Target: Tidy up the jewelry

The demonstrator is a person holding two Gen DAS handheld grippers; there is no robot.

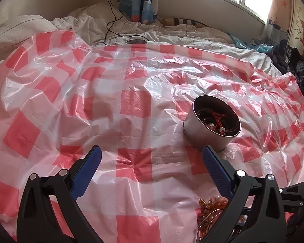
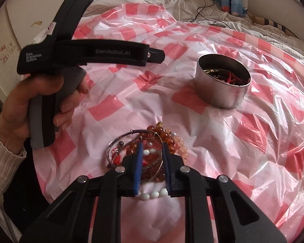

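Nearest, right gripper (image 2: 152,151) half-closed around a white bead bracelet (image 2: 152,194) atop the jewelry pile (image 2: 164,136). Beyond, at two o'clock, round tin (image 2: 223,93) holding cords. Left gripper (image 1: 152,154) spread wide, holding nothing, above the checkered sheet (image 1: 50,85).

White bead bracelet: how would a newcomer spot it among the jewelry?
On the red-checked plastic sheet, a jewelry pile lies near the round metal tin. The white bead bracelet sits between the right gripper fingers; neighbours are amber beads or metal bangles.
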